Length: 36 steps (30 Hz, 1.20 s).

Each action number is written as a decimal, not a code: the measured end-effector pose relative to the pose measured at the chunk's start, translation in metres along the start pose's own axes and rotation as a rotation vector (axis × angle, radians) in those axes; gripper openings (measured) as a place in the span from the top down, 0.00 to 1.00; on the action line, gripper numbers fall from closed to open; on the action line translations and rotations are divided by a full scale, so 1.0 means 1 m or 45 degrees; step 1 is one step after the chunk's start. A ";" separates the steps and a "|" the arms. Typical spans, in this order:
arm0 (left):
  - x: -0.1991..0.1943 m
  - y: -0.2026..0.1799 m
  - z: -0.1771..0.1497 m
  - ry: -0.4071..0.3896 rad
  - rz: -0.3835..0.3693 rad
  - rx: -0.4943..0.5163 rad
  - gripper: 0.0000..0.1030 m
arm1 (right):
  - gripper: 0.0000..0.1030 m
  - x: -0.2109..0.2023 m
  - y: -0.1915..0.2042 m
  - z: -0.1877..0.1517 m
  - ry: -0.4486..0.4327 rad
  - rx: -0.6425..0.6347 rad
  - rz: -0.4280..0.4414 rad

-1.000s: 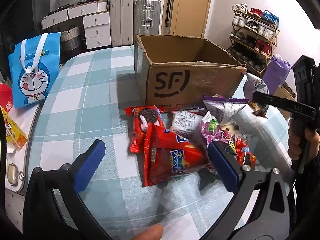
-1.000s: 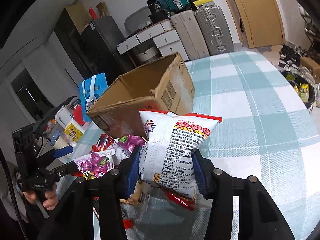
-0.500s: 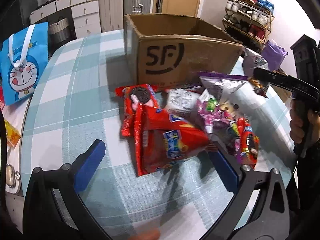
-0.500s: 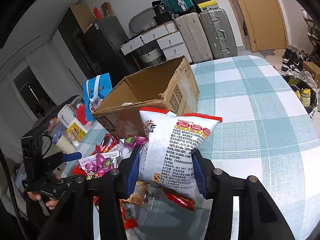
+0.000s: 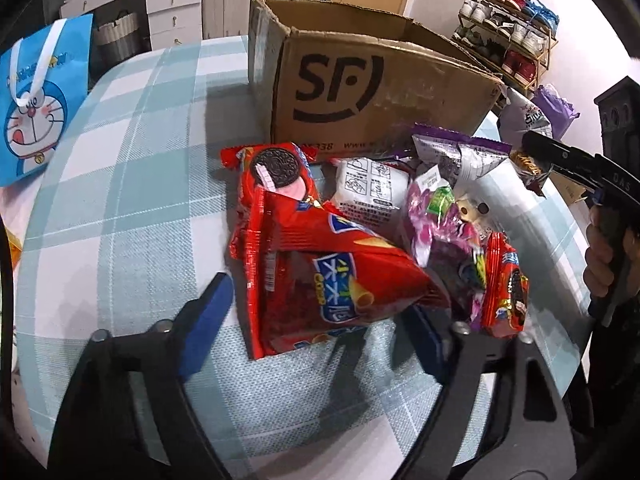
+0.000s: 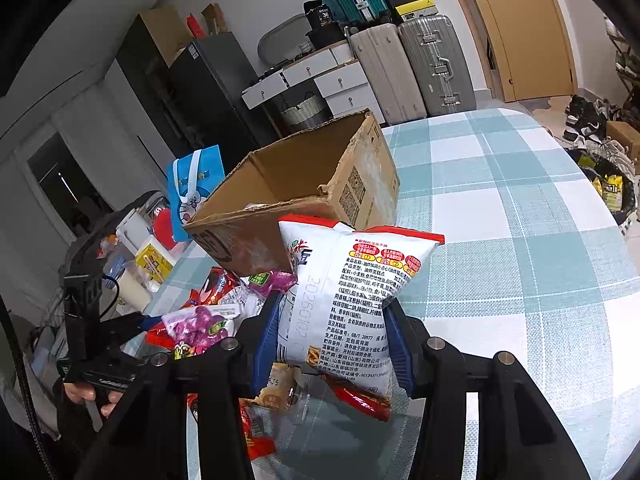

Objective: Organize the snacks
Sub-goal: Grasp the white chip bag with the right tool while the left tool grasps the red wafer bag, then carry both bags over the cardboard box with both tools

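straddling the big red snack bag (image 5: 320,280), the left gripper (image 5: 320,320) has its jaws about halfway apart; they have just been closing, the right blue pad tucked under the bag's edge, the left pad just clear of it, so no grip shows. the right gripper (image 6: 332,328) is clamped on a white snack packet (image 6: 352,292) and holds it up above the pile, beside the box. on the checked tablecloth (image 5: 120,208), behind the red bag, lie a red cookie pack (image 5: 272,172), a white pouch (image 5: 370,192), a purple candy bag (image 5: 440,224) and a small red bar (image 5: 504,292), all heaped and overlapping. beyond them, touching the heap, stands the open cardboard box (image 5: 360,92), away from the table's edges. a blue cartoon bag (image 5: 36,96) stands off the table's left edge.
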State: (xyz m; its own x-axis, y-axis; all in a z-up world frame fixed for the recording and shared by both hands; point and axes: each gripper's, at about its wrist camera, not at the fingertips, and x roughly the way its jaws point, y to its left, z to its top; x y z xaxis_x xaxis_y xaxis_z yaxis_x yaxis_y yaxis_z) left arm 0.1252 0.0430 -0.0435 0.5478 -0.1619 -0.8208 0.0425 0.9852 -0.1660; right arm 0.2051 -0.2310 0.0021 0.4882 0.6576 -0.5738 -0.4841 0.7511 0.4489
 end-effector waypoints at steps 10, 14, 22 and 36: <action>-0.006 0.002 -0.001 -0.045 -0.042 -0.001 0.50 | 0.53 0.002 -0.001 0.000 -0.004 0.003 -0.002; -0.012 0.004 0.001 -0.072 -0.030 -0.002 0.50 | 0.53 0.002 -0.001 0.000 -0.008 0.006 -0.001; -0.031 0.016 0.005 -0.158 -0.001 -0.062 0.51 | 0.53 0.000 -0.001 -0.001 -0.018 0.002 0.005; -0.062 0.030 0.010 -0.289 0.033 -0.139 0.50 | 0.53 -0.007 0.002 0.000 -0.047 -0.011 0.025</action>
State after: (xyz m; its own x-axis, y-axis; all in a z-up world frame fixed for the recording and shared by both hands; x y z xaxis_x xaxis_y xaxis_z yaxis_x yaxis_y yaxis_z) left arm 0.1008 0.0831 0.0075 0.7214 -0.1076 -0.6841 -0.0581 0.9750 -0.2146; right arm 0.2010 -0.2340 0.0068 0.5050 0.6740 -0.5392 -0.4999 0.7377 0.4538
